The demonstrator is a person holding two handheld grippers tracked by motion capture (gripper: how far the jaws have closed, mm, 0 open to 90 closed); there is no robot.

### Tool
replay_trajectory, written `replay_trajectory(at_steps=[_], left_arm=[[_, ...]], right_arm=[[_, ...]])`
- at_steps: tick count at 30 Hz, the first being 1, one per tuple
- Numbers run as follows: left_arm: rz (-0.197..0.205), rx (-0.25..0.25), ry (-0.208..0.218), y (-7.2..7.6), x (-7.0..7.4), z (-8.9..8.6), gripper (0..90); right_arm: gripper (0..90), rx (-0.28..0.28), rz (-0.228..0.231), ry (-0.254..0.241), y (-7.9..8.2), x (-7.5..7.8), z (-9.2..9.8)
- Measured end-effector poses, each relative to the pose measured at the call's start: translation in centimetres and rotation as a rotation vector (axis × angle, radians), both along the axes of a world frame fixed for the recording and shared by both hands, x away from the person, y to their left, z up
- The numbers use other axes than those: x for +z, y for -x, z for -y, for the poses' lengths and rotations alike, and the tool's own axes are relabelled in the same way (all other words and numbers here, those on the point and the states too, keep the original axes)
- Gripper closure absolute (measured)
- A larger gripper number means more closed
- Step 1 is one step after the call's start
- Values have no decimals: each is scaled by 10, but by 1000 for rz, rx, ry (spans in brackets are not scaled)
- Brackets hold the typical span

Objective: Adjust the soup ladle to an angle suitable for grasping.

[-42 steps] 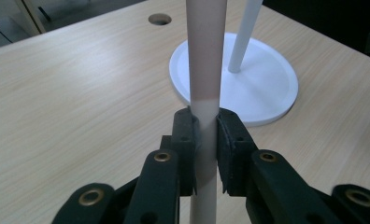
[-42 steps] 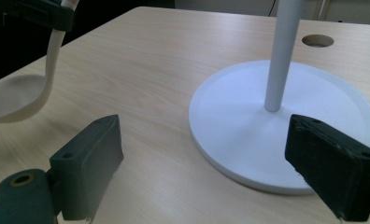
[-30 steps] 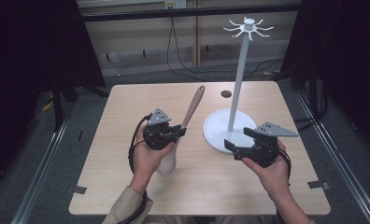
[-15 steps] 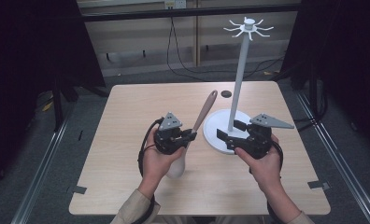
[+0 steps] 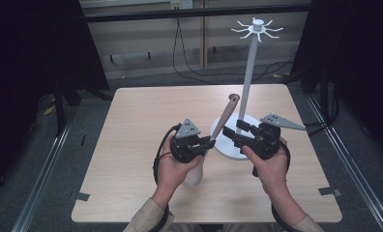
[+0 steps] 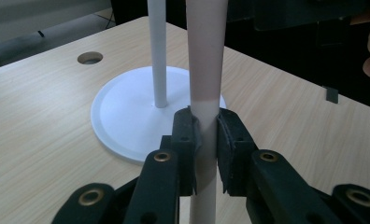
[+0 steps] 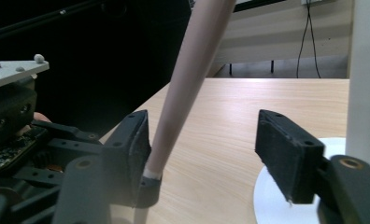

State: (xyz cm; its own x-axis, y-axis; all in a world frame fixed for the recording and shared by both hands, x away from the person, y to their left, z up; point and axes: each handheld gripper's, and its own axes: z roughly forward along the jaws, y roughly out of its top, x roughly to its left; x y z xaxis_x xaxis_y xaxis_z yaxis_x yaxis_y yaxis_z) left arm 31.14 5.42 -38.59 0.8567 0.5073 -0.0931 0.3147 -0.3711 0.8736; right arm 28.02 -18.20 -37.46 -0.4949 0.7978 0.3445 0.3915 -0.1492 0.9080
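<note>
Left gripper [image 5: 210, 143] clamped tight, hand low near body. Right gripper [image 5: 229, 134] beside it, jaws apart, just been closing; both forearms enter from below.

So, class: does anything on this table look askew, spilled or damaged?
Only the utensil stands out: it leans at a slant toward the white stand rather than upright, clamped low on its pale part by the left claw. The right claw, jaws apart, has just been closing around its handle. Nothing looks spilled or broken.
</note>
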Motion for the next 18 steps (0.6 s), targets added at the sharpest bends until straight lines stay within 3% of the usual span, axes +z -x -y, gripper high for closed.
replay_trajectory(at_steps=[5,13,18], left_arm=[[-4,-16,16,2,1,8,787],[4,-29,28,5,1,15,786],[8,-31,57,5,1,15,786]], right_arm=[[449,17,-1,-11,-1,2,-4],[688,24,-9,-49,-1,2,-5],[743,31,-5,-72,-1,3,-5]])
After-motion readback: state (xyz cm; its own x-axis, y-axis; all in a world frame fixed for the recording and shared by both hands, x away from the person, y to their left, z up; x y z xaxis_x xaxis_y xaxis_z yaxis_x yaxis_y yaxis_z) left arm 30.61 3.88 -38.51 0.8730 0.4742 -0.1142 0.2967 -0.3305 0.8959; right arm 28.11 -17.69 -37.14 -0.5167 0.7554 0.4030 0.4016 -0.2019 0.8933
